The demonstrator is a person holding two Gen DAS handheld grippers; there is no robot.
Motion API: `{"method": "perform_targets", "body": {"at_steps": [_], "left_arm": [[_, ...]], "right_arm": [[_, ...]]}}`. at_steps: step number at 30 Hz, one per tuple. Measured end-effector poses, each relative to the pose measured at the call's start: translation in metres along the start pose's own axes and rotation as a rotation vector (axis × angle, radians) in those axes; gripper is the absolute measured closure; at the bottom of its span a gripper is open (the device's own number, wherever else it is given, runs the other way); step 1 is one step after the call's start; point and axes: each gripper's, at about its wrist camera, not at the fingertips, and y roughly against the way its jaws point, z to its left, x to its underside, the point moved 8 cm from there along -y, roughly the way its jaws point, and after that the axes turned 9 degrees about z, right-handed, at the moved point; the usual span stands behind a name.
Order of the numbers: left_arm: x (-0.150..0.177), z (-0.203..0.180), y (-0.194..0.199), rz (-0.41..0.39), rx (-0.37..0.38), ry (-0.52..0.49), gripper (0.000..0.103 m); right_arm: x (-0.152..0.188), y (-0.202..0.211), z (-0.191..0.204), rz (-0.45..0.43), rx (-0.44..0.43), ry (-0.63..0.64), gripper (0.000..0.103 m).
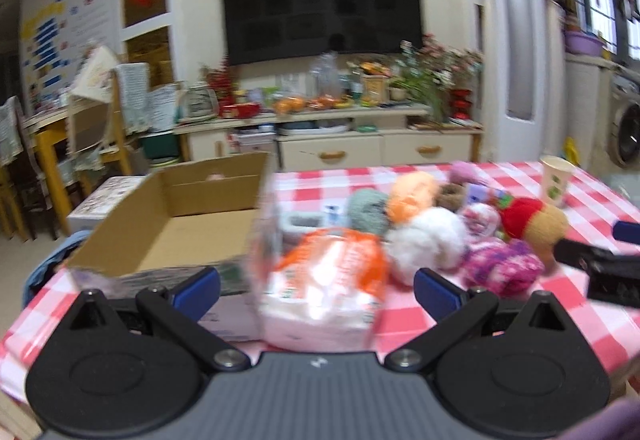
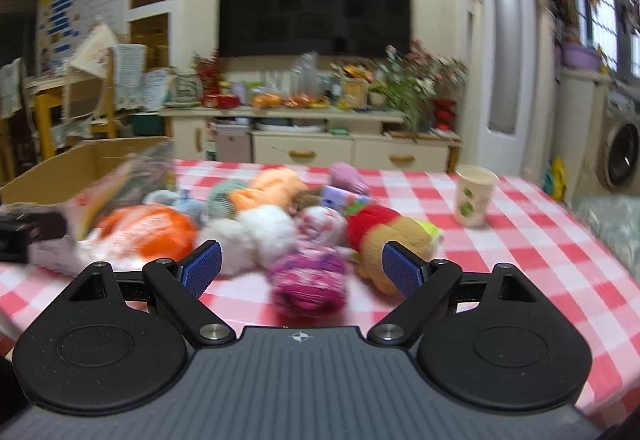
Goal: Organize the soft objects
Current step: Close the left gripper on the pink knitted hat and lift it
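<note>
A pile of soft things lies on the red-checked tablecloth. My left gripper is open, its blue pads on either side of an orange-and-white tissue pack, not touching it. Behind the pack are a white plush, an orange plush, a grey yarn ball and a red-shirted bear. My right gripper is open around a pink-purple yarn ball, clear of it. The bear and white plush lie just beyond. The tissue pack is at the left.
An open cardboard box stands on the table's left side, with something pink showing at its far end. A paper cup stands at the right rear. A TV cabinet and chairs stand beyond the table.
</note>
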Motion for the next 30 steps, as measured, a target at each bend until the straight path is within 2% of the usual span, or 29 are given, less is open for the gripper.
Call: {"method": "perform_targets", "body": {"at_steps": [7,11,21,26,30], "left_arm": [[0.007,-0.063,-0.021,0.065,0.108,-0.128,0.001],[0.009,-0.097,-0.036,0.09,0.158,-0.209,0.001],[0.001,-0.156,-0.086,0.136,0.247,-0.335,0.002],[-0.006,-0.168,-0.106,0.15,0.284,-0.365,0.006],[-0.01,-0.17,-0.117,0.164,0.324,-0.363,0.009]], "right_arm": [[0.006,-0.003,-0.045,0.014,0.051,-0.082,0.0],[0.006,-0.01,-0.059,0.04,0.018,-0.14,0.0],[0.005,-0.006,-0.055,0.082,-0.045,-0.137,0.0],[0.009,-0.002,-0.048,0.112,-0.096,-0.118,0.0],[0.008,-0.005,-0.042,0.134,-0.097,-0.076,0.0]]}}
